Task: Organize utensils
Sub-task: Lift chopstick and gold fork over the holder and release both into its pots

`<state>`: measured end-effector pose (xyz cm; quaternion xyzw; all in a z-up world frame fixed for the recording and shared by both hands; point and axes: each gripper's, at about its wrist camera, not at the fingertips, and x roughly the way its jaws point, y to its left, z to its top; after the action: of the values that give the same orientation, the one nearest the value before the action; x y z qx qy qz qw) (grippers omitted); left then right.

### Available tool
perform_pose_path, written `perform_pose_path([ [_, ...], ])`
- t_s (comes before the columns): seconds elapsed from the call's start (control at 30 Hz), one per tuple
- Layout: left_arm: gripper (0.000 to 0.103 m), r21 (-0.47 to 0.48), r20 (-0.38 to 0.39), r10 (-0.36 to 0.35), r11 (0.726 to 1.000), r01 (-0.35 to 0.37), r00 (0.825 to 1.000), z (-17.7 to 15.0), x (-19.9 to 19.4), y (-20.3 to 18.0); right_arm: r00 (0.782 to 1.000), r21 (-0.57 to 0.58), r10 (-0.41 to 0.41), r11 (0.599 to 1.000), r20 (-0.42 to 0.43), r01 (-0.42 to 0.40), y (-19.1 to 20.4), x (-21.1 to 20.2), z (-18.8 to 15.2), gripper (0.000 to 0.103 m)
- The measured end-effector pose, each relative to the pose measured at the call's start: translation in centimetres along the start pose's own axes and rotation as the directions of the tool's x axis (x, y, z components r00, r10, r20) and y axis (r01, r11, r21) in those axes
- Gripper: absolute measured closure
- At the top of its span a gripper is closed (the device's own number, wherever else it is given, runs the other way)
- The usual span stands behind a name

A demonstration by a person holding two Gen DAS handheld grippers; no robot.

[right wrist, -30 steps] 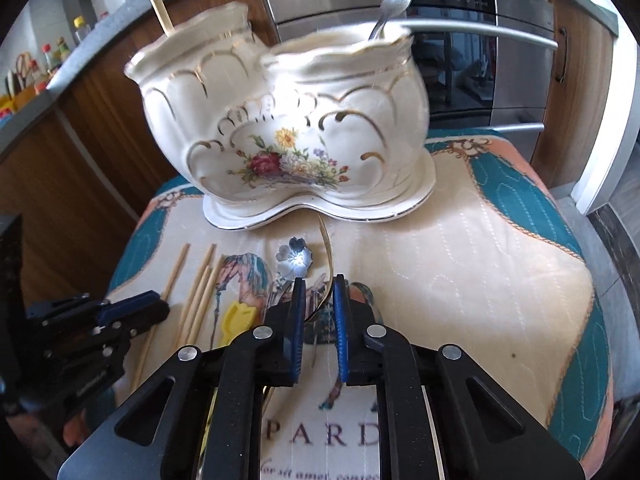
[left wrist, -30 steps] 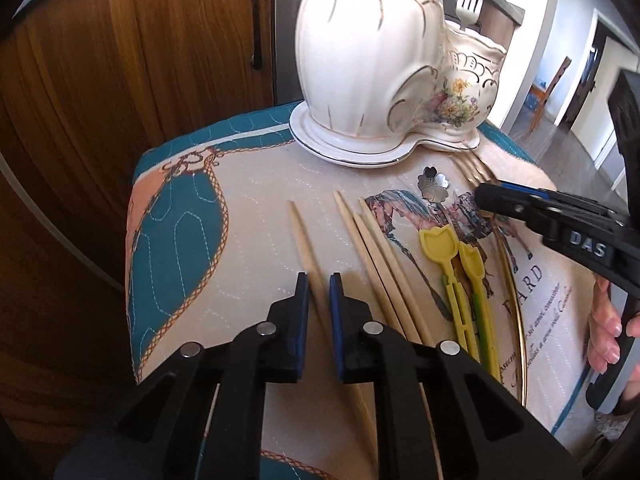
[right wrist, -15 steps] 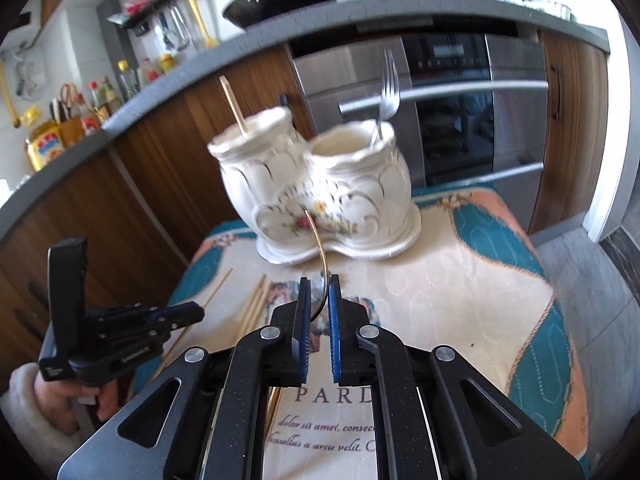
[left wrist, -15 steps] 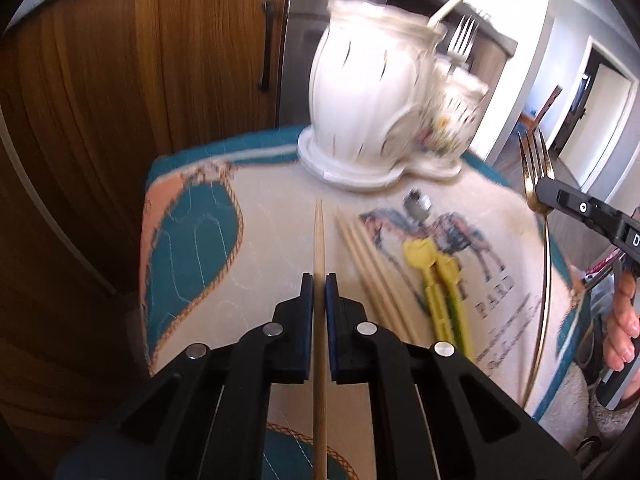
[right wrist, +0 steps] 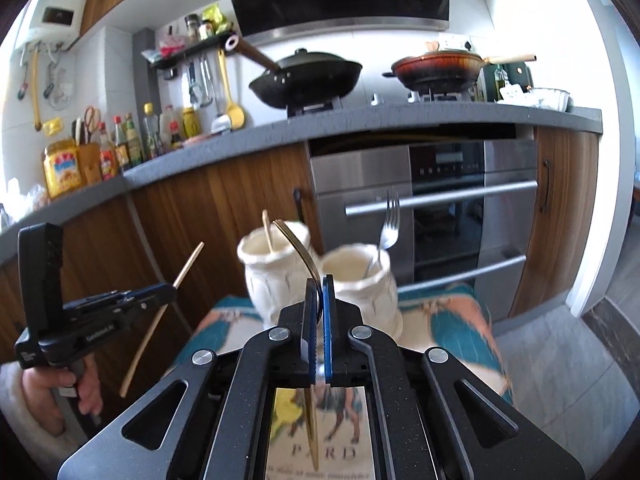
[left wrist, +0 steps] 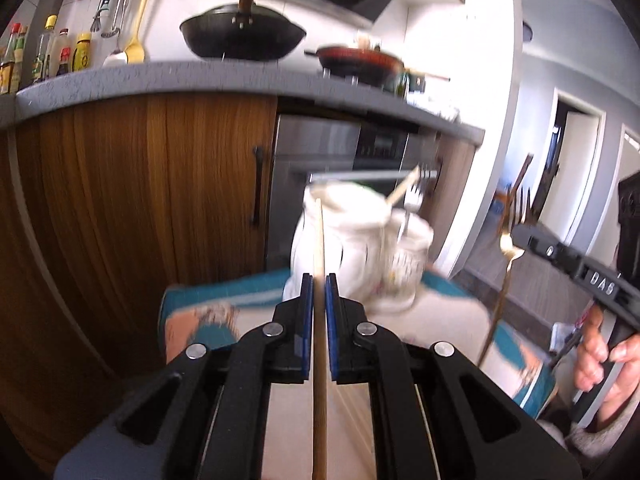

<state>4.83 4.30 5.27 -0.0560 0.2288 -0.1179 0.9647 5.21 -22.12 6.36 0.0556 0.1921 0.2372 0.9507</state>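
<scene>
Now the left gripper (left wrist: 319,298) is pinching a light, stiff wooden chopstick (left wrist: 319,240) mid-shaft, while the right gripper (right wrist: 319,300) is clamping a slippery gold metal fork (right wrist: 298,246) by its thin handle, both raised before the fragile white ceramic twin-pot holder (right wrist: 360,280).

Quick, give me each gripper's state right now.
Left gripper: shut on a wooden chopstick.
Right gripper: shut on a gold fork.
</scene>
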Motion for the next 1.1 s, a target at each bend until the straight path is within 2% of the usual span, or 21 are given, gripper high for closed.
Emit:
perform_pose_path([
  [0.13, 0.097, -0.016, 0.072, -0.027, 0.999, 0.028, 0.997, 3.5, 0.8, 0.1, 0.997, 0.0, -0.02, 1.0, 0.079, 0.02, -0.4, 0.1, 3.2, 0.099],
  [0.3, 0.097, -0.005, 0.161, -0.051, 0.999, 0.053, 0.986, 7.8, 3.0, -0.6, 0.982, -0.011, -0.06, 0.998, 0.18, 0.063, -0.9, 1.3, 7.6, 0.1],
  [0.5, 0.097, -0.011, 0.214, -0.086, 0.996, 0.09, 0.973, 11.3, 6.7, -1.1, 0.963, 0.012, -0.106, 0.994, 0.247, 0.106, -1.9, 3.3, 10.4, 0.099],
  [0.63, 0.097, 0.005, 0.236, -0.095, 0.995, 0.096, 0.967, 12.1, 9.4, -1.9, 0.96, 0.028, -0.121, 0.993, 0.254, 0.118, -2.7, 4.9, 10.7, 0.099],
  [0.77, 0.097, 0.023, 0.26, -0.098, 0.995, 0.095, 0.961, 12.2, 11.4, -2.4, 0.967, 0.036, -0.125, 0.992, 0.224, 0.121, -3.3, 6.8, 10.0, 0.099],
  [0.93, 0.097, 0.016, 0.247, -0.075, 0.997, 0.074, 0.966, 11.3, 13.4, -2.2, 0.978, 0.034, -0.117, 0.993, 0.171, 0.113, -3.6, 8.3, 8.3, 0.099],
  [1.1, 0.097, 0.018, 0.232, -0.074, 0.997, 0.072, 0.97, 10.5, 13.8, -1.8, 0.986, 0.056, -0.104, 0.994, 0.13, 0.097, -4.1, 9.0, 7.2, 0.099],
])
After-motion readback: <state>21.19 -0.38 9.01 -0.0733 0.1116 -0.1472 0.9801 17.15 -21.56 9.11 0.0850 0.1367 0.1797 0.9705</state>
